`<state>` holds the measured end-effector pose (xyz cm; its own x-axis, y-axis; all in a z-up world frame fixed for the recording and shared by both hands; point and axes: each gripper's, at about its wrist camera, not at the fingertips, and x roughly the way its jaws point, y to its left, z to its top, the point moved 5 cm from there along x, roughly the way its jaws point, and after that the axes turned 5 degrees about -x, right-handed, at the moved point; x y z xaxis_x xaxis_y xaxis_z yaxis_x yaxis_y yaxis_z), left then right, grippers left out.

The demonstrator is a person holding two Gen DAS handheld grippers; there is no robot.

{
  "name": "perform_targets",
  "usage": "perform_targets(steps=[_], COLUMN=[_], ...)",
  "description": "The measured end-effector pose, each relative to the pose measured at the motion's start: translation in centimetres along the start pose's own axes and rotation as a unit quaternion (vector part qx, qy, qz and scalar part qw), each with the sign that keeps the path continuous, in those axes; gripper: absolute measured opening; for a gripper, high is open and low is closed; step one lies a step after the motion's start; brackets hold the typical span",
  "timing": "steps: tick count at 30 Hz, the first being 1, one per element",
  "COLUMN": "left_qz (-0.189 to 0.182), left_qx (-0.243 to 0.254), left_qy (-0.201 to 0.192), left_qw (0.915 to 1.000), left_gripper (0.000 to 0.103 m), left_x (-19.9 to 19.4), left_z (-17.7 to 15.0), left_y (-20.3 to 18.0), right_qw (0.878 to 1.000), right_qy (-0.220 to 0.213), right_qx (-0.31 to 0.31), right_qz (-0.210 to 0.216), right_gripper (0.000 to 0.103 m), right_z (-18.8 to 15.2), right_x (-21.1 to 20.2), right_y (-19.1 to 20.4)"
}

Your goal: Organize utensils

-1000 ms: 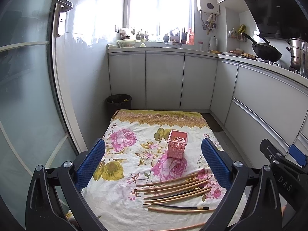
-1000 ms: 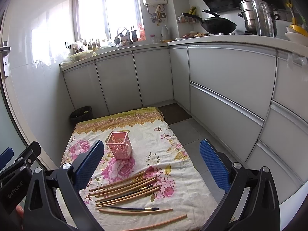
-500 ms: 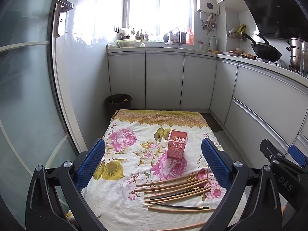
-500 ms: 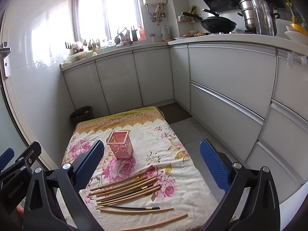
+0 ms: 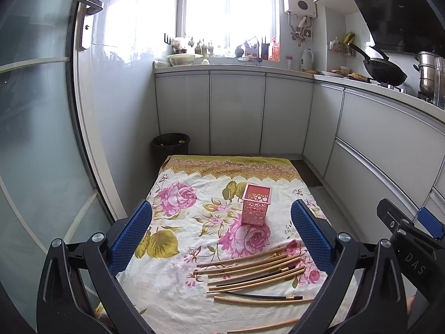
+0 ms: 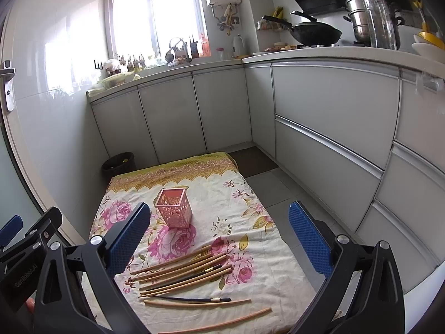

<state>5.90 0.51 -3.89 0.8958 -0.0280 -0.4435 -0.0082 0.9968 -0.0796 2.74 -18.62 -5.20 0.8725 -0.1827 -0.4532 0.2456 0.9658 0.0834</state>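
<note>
Several chopsticks [image 5: 253,272] lie side by side on the flowered cloth [image 5: 194,194]; most are light wood, two are black. They also show in the right wrist view [image 6: 183,275]. A pink perforated square holder [image 5: 256,208] stands upright and empty behind them, also in the right wrist view [image 6: 174,208]. My left gripper [image 5: 222,236] is open and empty, held above the near end of the cloth. My right gripper [image 6: 219,236] is open and empty, beside it on the right.
The cloth [image 6: 222,194] covers a low surface on the kitchen floor. A black waste bin [image 5: 170,146] stands behind it by the cabinets [image 5: 236,111]. Drawer fronts [image 6: 333,139] run along the right. A glass door [image 5: 33,139] is on the left.
The right wrist view has shifted slightly, so the holder and chopsticks sit a little further right in it. The left view is unchanged.
</note>
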Motion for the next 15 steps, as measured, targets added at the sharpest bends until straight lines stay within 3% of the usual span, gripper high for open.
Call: perform_targets(steps=[10, 15], left_qz=[0.001, -0.037], left_qx=[0.013, 0.064], left_qy=[0.018, 0.092], left_qw=[0.9997, 0.993], left_gripper=[0.096, 0.096], left_x=[1.5, 5.7], left_z=[-0.5, -2.3], left_y=[-0.7, -3.1], right_qw=[1.0, 0.997], right_qy=[0.018, 0.058], right_qx=[0.011, 0.057], right_qz=[-0.001, 0.003], right_gripper=[0.097, 0.097], right_z=[-0.8, -2.3], right_x=[1.4, 4.1], right_y=[-1.0, -3.7])
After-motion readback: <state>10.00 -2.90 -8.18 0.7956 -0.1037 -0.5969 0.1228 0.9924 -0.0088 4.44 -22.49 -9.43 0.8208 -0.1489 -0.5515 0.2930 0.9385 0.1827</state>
